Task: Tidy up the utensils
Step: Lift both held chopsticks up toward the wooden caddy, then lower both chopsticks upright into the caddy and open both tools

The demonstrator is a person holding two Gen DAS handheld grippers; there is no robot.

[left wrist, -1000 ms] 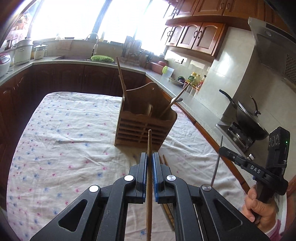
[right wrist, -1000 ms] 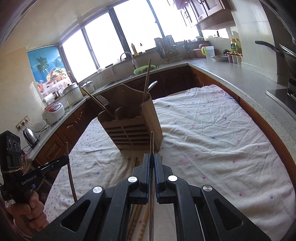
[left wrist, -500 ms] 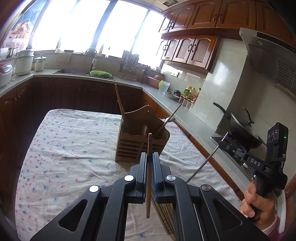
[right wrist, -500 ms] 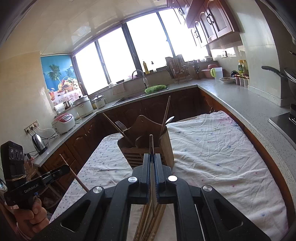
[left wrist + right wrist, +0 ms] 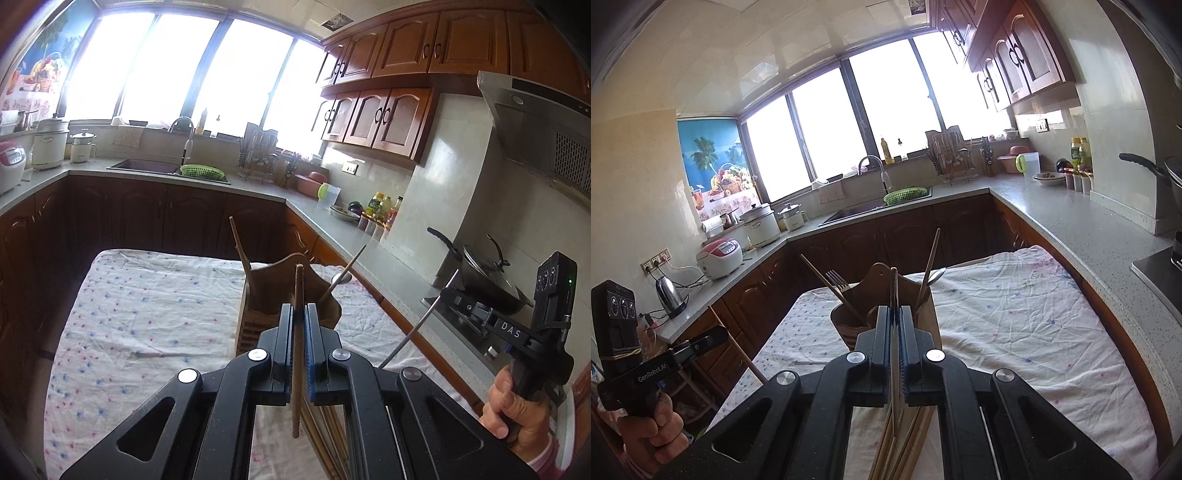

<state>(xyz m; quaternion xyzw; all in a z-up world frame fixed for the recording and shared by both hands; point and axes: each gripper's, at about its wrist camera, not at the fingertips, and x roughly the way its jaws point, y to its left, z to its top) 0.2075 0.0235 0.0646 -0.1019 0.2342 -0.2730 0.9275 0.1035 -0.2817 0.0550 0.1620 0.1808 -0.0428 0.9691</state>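
Observation:
A wooden utensil holder (image 5: 288,295) (image 5: 886,314) stands on the cloth-covered table, with chopsticks, a fork (image 5: 836,278) and a spoon (image 5: 936,275) in it. My left gripper (image 5: 299,310) is shut on a brown wooden chopstick (image 5: 297,350), held upright above the table, short of the holder. My right gripper (image 5: 894,314) is shut on a thin metal chopstick (image 5: 894,291), also raised in front of the holder; it shows in the left wrist view (image 5: 417,325) too. Several loose chopsticks (image 5: 905,439) lie on the table below both grippers.
The table carries a white dotted cloth (image 5: 147,314). Dark cabinets and grey counters surround it, with a sink (image 5: 144,166), rice cookers (image 5: 720,256) and a wok (image 5: 480,277) on the stove at the right.
Both grippers have risen from the table with their chopsticks. The views have tilted up, so the holder now sits lower and farther in both.

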